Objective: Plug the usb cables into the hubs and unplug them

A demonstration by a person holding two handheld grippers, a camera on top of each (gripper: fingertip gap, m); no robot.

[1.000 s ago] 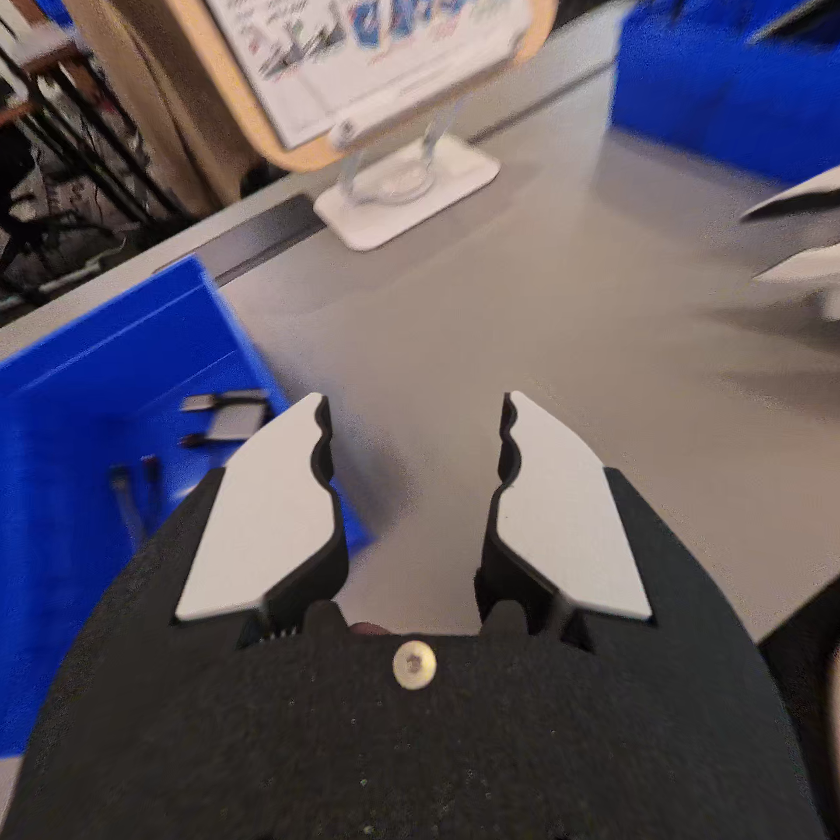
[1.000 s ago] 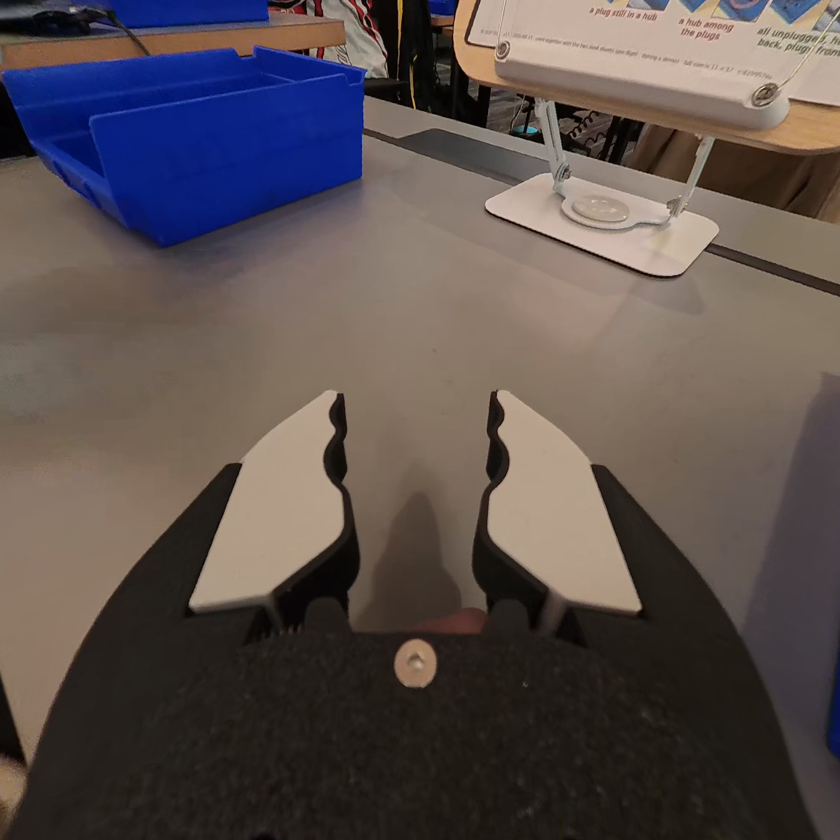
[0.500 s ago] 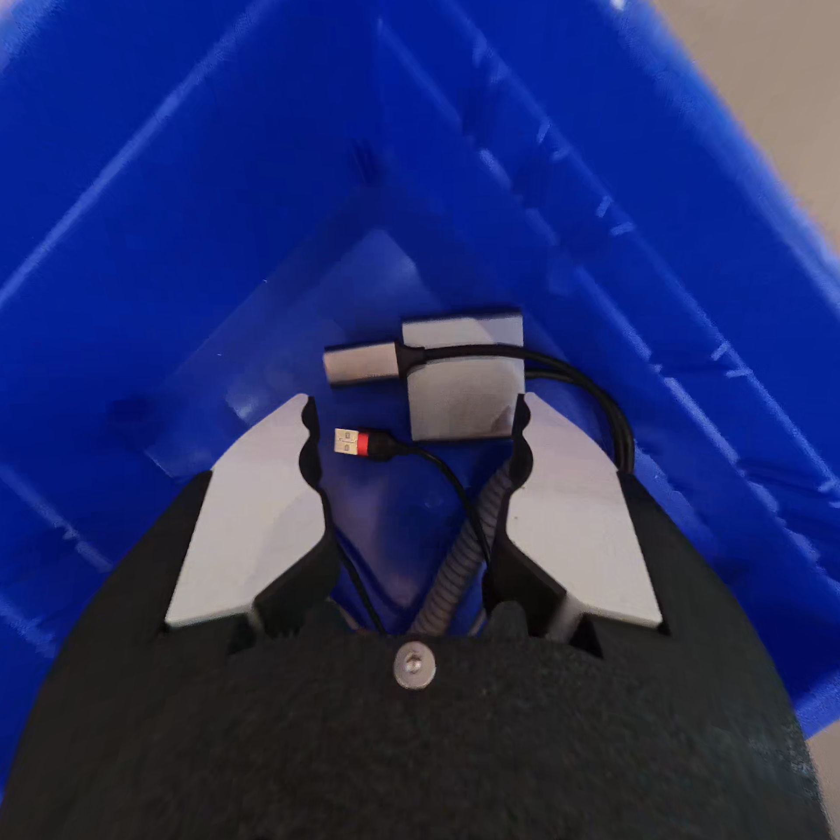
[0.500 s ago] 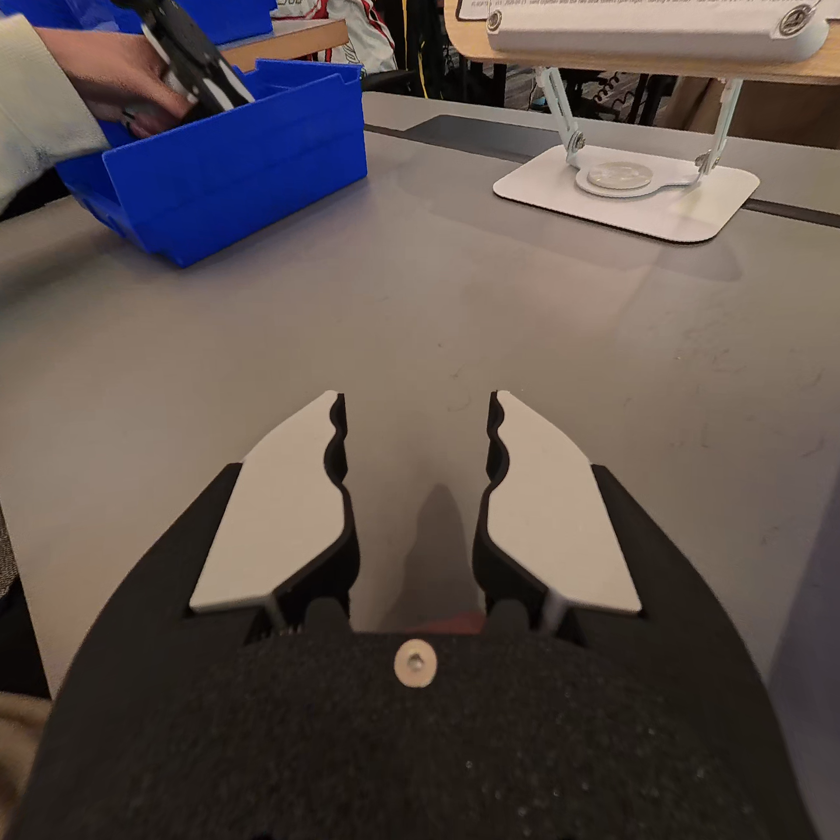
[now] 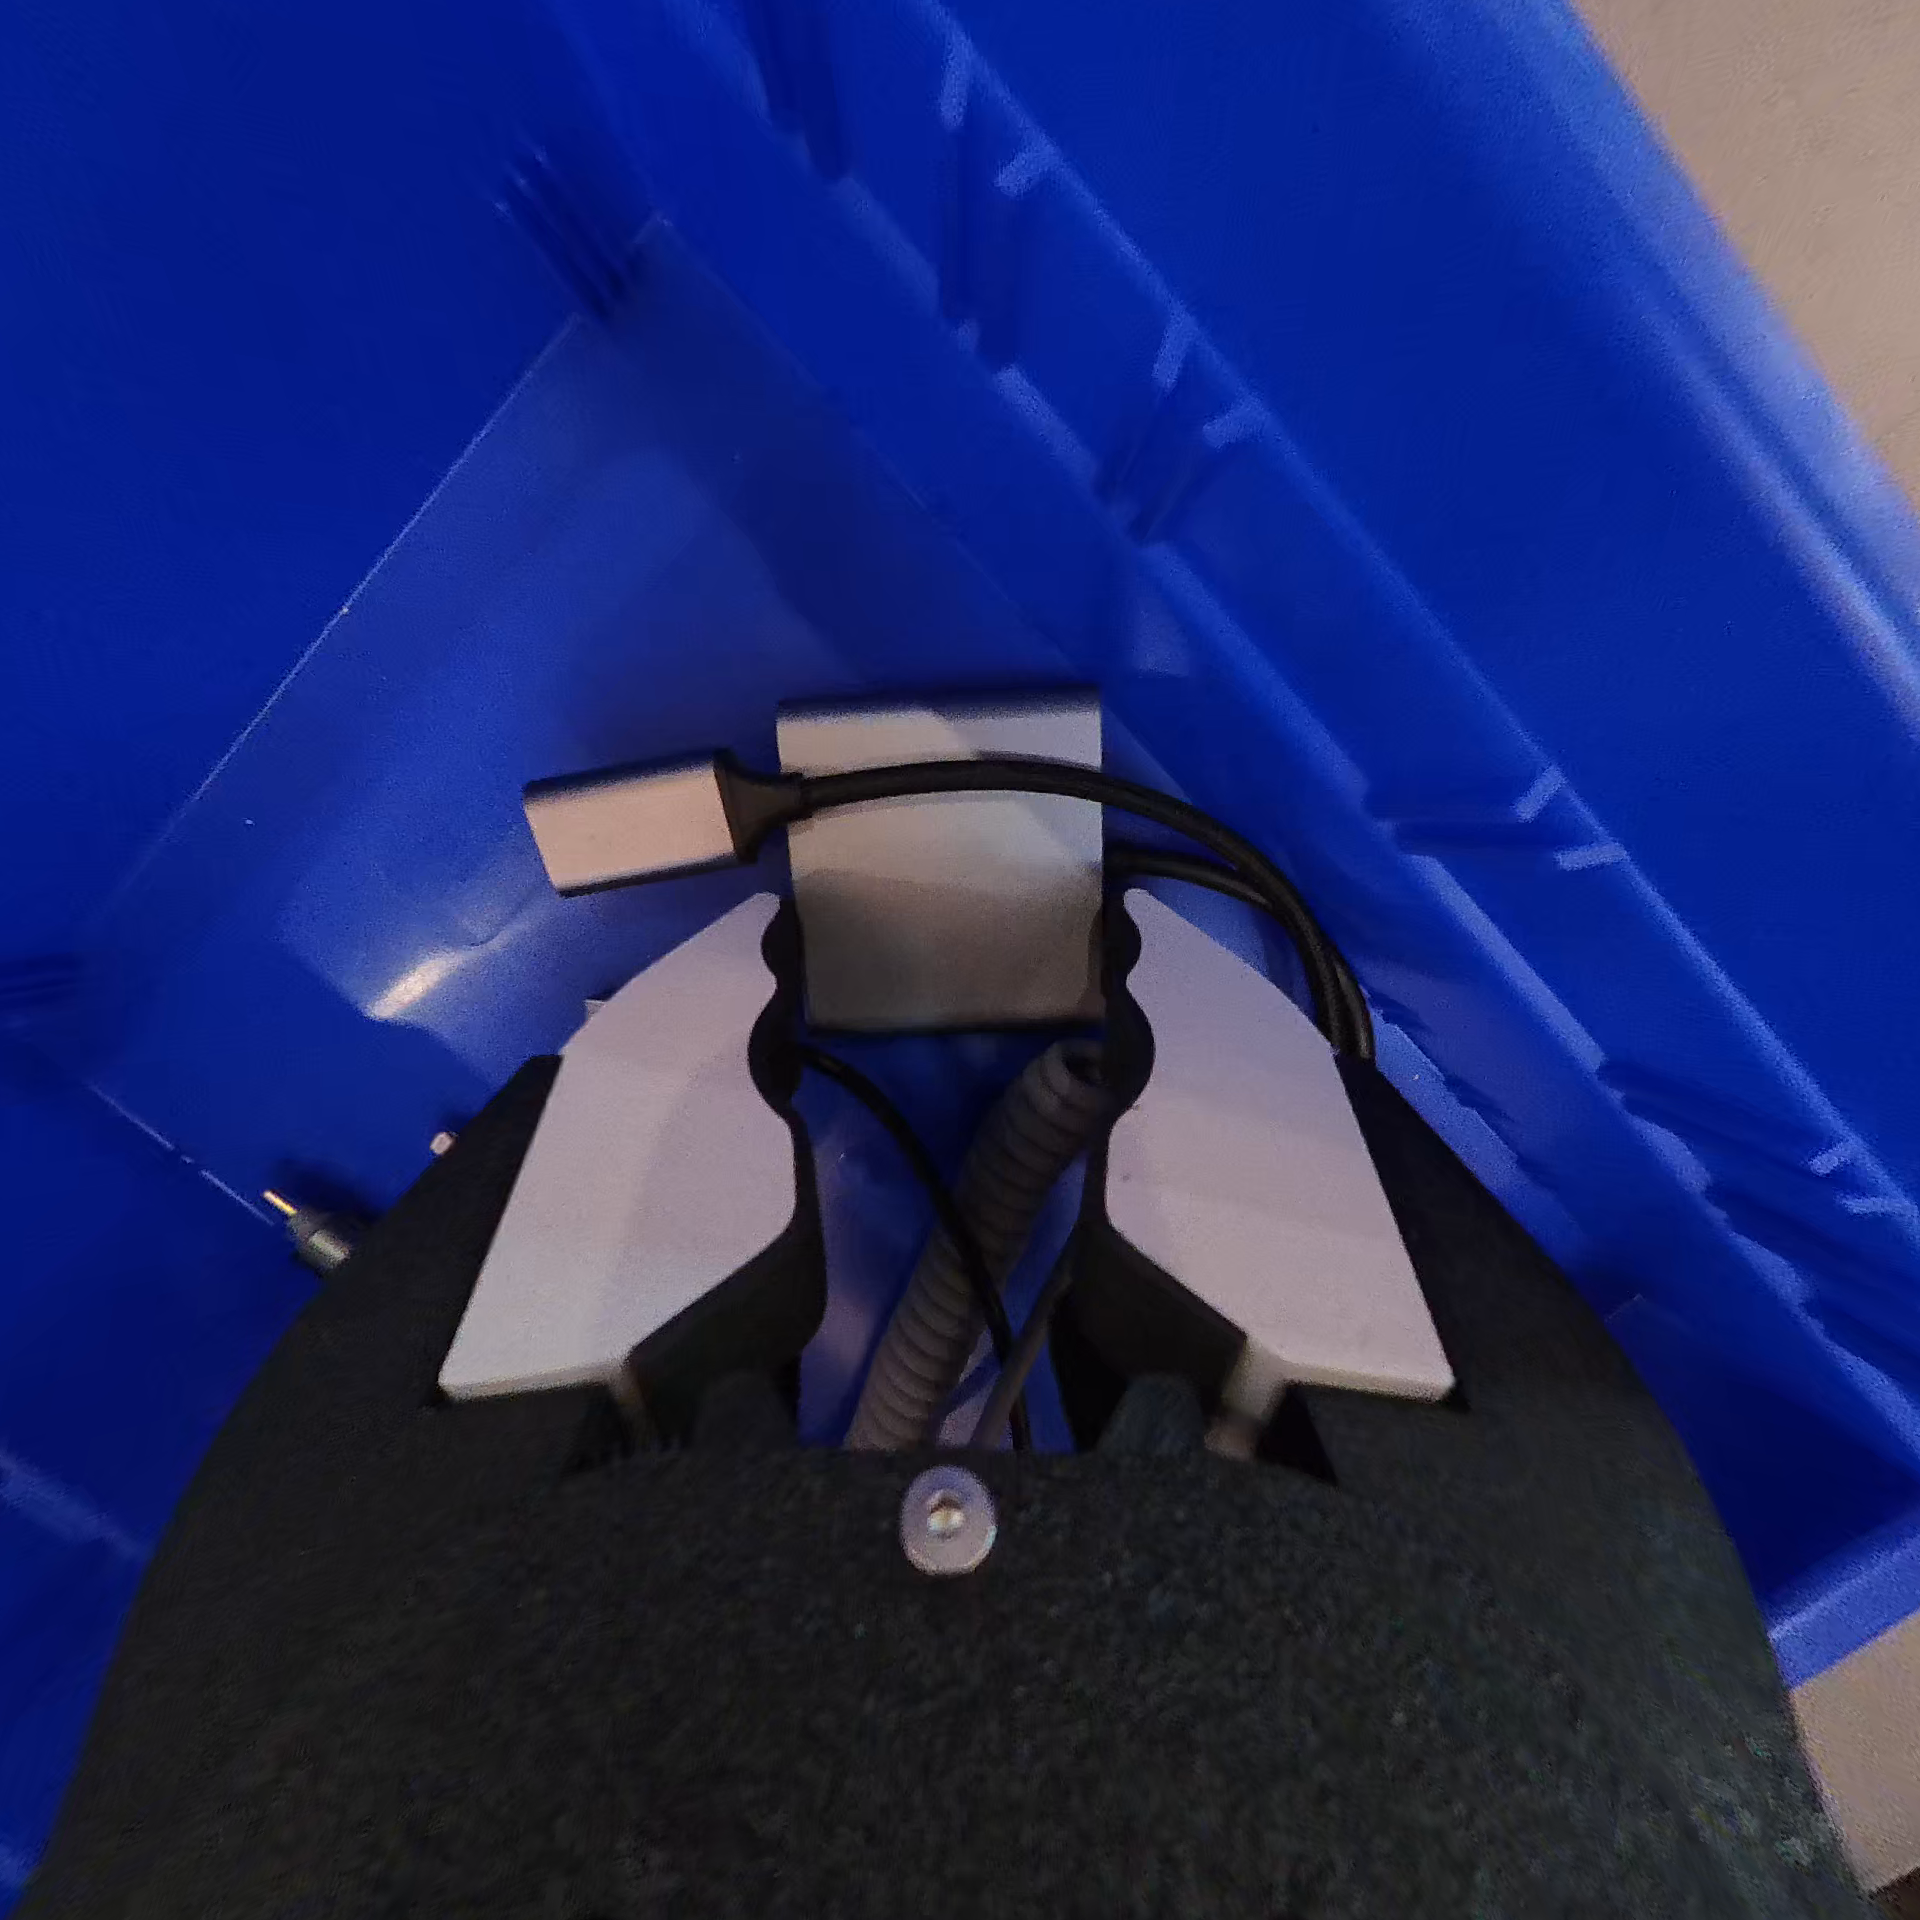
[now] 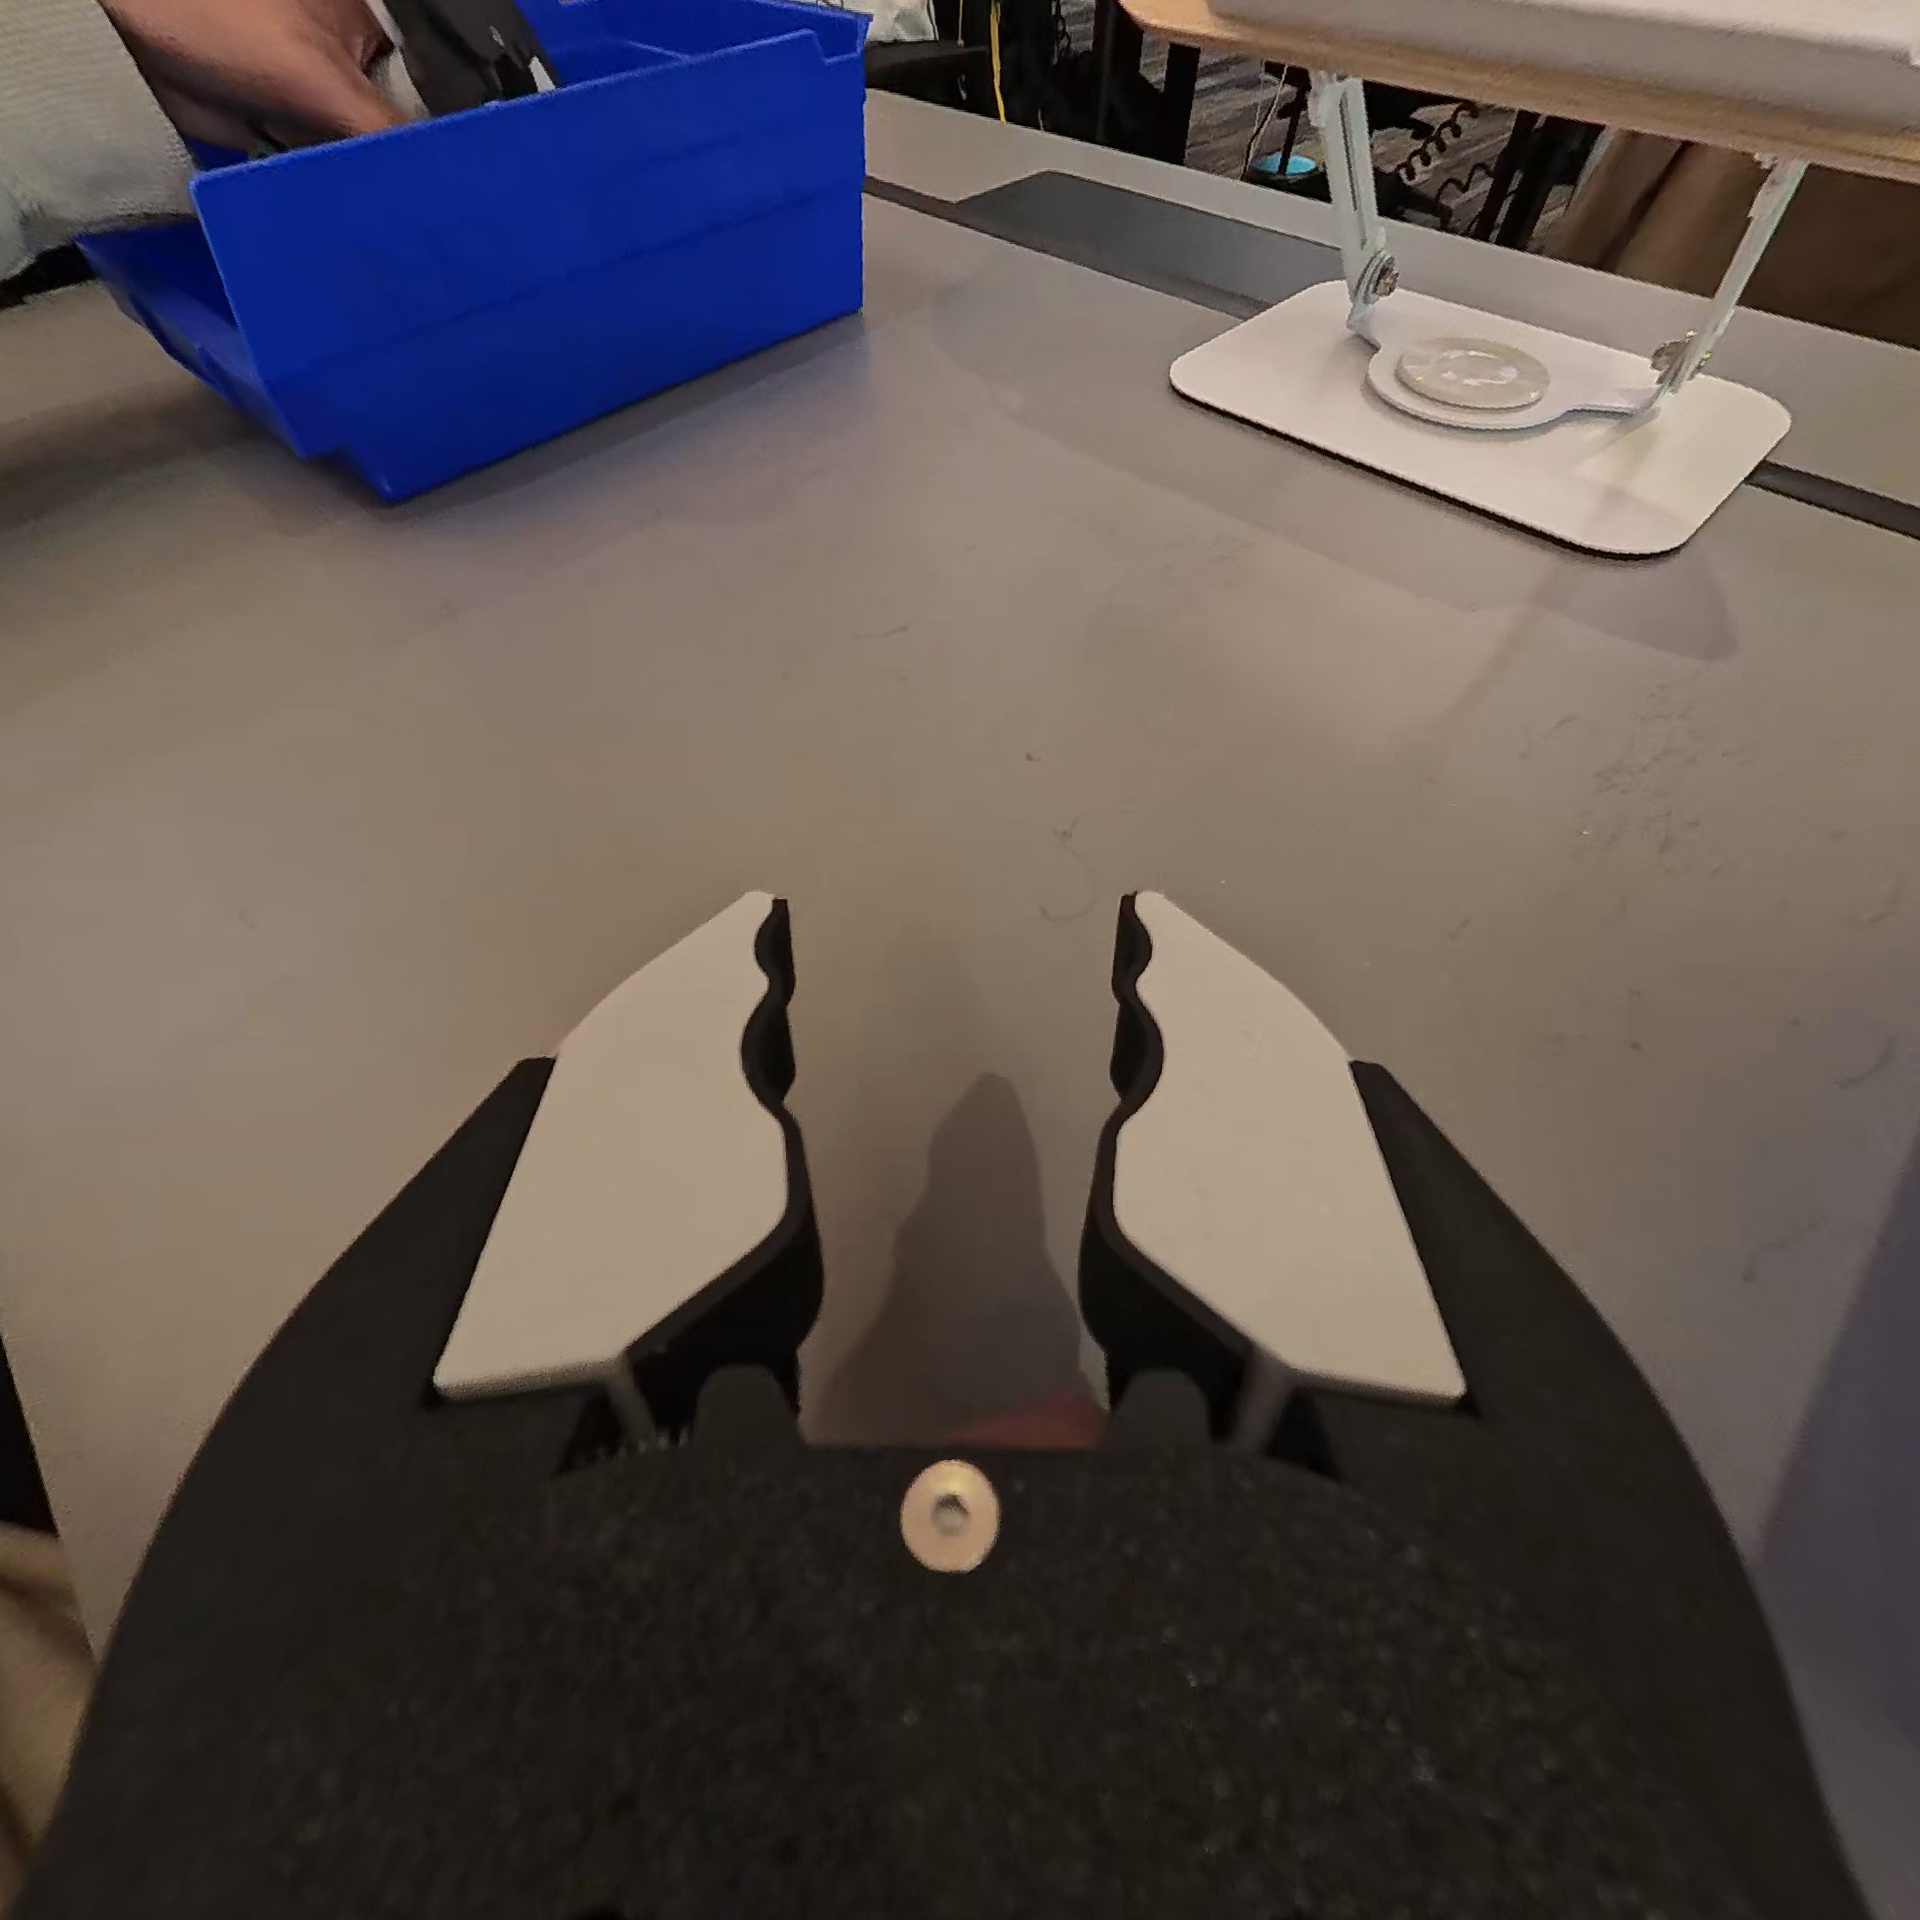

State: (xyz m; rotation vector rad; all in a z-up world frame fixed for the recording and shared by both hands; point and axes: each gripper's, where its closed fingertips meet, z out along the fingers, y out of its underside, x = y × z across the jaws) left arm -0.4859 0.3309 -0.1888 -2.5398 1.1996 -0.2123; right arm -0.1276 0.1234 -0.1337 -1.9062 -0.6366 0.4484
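Note:
In the left wrist view my left gripper (image 5: pixel 945 935) is down inside a blue bin (image 5: pixel 1351 520). Its two pads (image 5: pixel 779 977) sit against the left and right edges of a flat square grey hub (image 5: pixel 940 894), so it is shut on the hub. The hub's black cable (image 5: pixel 1195 810) loops round to a grey plug (image 5: pixel 634 831) lying beside it. A grey coiled cable (image 5: pixel 987 1195) and a thin black cable (image 5: pixel 904 1132) lie between the fingers behind the hub. My right gripper (image 6: pixel 951 914) is open and empty above the grey table (image 6: pixel 623 727).
In the right wrist view the blue bin (image 6: pixel 540 281) stands at the far left of the table, with a hand and the left gripper (image 6: pixel 468 52) in it. A white stand base (image 6: pixel 1486 416) carrying a tilted board is at the far right. A small metal plug (image 5: pixel 301 1226) lies at the bin's left. Left tips to right tips: about 40 centimetres.
My left gripper moved from above the table into the blue bin, went forward past the red-collared USB plug, and its pads closed onto the grey hub. The right gripper stayed open and shifted slightly.

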